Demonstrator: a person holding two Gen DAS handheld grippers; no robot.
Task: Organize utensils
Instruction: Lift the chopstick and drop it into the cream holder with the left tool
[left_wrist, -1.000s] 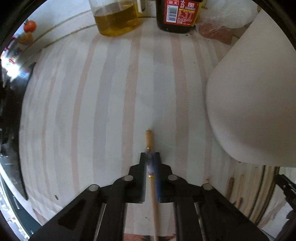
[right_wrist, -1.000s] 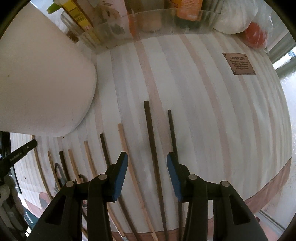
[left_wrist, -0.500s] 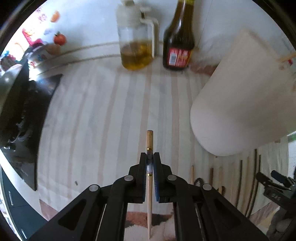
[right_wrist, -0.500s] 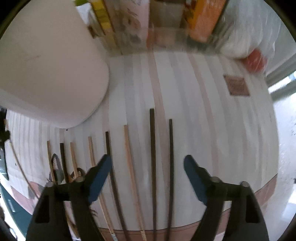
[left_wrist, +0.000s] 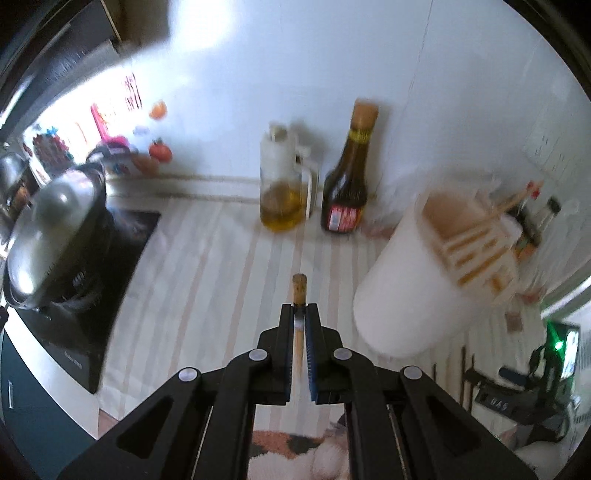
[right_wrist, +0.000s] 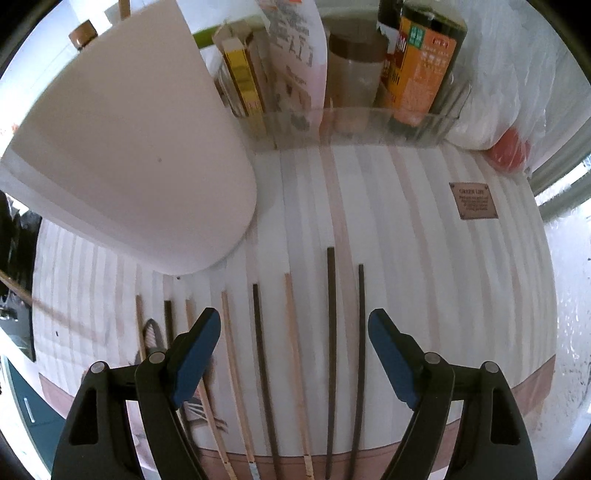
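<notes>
Your left gripper (left_wrist: 300, 317), clamped on a wooden chopstick (left_wrist: 298, 291), has risen off the cloth toward the white holder (left_wrist: 417, 295) at two o'clock; your right gripper (right_wrist: 293, 354) now gapes empty above the remaining chopsticks (right_wrist: 330, 314).

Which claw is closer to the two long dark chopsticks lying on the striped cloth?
The right claw. It hangs open right above the two long dark chopsticks. The left claw is off past the white holder, shut on a pale chopstick.
</notes>
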